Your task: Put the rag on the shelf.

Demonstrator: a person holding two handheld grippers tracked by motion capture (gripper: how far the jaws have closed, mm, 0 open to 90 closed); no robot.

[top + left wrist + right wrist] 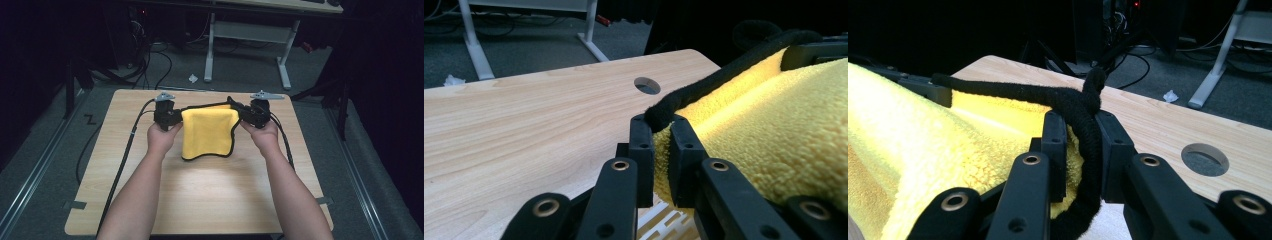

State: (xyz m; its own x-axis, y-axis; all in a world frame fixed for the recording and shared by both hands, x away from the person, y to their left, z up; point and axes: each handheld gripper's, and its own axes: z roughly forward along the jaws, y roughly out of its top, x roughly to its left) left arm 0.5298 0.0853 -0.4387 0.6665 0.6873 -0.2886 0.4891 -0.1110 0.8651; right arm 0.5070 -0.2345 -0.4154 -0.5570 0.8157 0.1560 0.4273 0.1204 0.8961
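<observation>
While both grippers hold the cloth up over the table, these points were noted.

Cloth: yellow cloth (209, 132) with black edging, hanging between the two grippers above the middle of the table (200, 200); its lower edge seems to be at or just over the wood, contact cannot be told.
Left gripper (176, 117): jaws narrow and clamped on the cloth's upper left corner; in the left gripper view (663, 150) yellow pile and black edging sit pinched between the pads.
Right gripper (244, 116): jaws narrow and clamped on the upper right corner; in the right gripper view (1087, 145) mostly the thick edging is in the bite, with a little yellow pile beside it.
Top edge: runs between the grippers, fairly taut.
Step in hand, as judged: cloth held spread, ready to be laid or folded onto the table.
Risk 1: right corner may slip free, because the grip is mostly on rounded edging.
Risk 2: pulling the hands further apart would load both corners and could drag one out.
Risk 3: uneven lowering would lay the cloth skewed or wrinkled.
Risk 4: table hole (1205, 159) lies near the right gripper; a loose corner could catch there.
</observation>
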